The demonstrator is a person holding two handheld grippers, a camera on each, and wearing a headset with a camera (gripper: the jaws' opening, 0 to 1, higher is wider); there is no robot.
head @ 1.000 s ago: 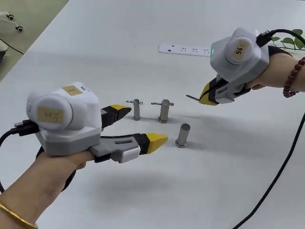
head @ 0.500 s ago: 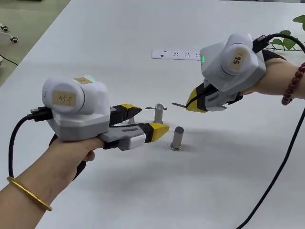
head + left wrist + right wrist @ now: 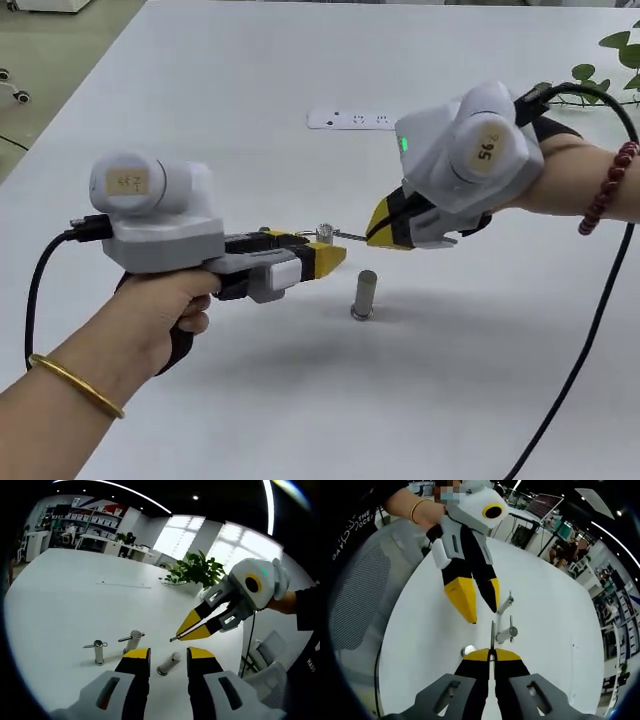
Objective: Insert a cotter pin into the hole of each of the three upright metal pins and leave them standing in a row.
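Over the desk (image 3: 200,100): one pin (image 3: 365,296) bare.
Right gripper (image 3: 377,232) clamps cotter (image 3: 348,236); left gripper (image 3: 168,653) jaws apart, empty. Steady pin, feed cotter level.

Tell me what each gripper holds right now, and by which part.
The right gripper is shut on a cotter pin, pinched at its rear end, the rest sticking out ahead. The left gripper is open, holding nothing.
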